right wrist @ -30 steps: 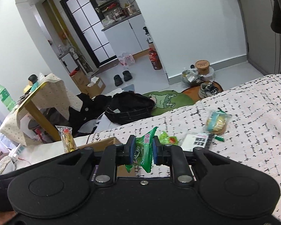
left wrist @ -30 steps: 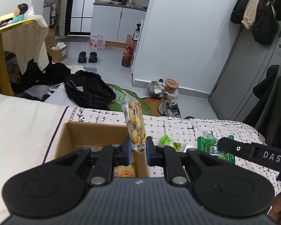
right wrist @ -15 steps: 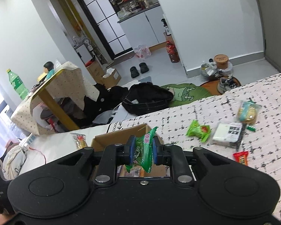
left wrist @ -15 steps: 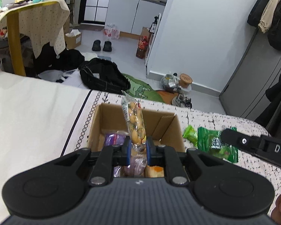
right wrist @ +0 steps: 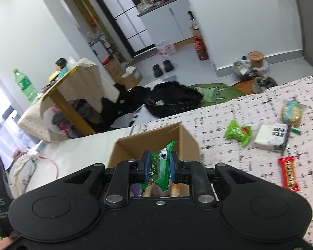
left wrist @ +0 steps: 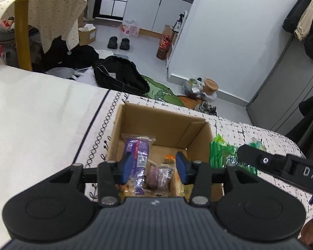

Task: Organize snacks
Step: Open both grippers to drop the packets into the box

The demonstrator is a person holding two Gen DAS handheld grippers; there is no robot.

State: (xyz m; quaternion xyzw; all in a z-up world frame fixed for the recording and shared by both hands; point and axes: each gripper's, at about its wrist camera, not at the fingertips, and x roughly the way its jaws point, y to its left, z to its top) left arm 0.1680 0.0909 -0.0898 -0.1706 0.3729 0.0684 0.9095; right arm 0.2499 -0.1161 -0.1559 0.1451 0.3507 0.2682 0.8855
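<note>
My left gripper [left wrist: 154, 166] hangs over the open cardboard box [left wrist: 164, 120], its jaws opening, with nothing pressed between the blue pads [left wrist: 127, 166]. Below them several packets lie in the box, among them a purple packet [left wrist: 138, 152]. My right gripper [right wrist: 158, 167] is shut on a green snack packet [right wrist: 159, 166] just above the near rim of the box [right wrist: 127, 145]. In the left wrist view the right gripper's black finger [left wrist: 281, 164] reaches in from the right with the green packet [left wrist: 223, 154] beside the box's right wall.
The box sits on a bed with a black-flecked white cover [right wrist: 229, 108]. To its right lie a small green packet [right wrist: 237, 132], a white packet [right wrist: 270, 134], a round biscuit pack [right wrist: 292, 112] and a red bar [right wrist: 289, 174]. Beyond the bed's far edge is a cluttered floor.
The left jaws have parted and the long biscuit packet is gone from between them. Both grippers have moved over the box. The right one still grips the green packet.
</note>
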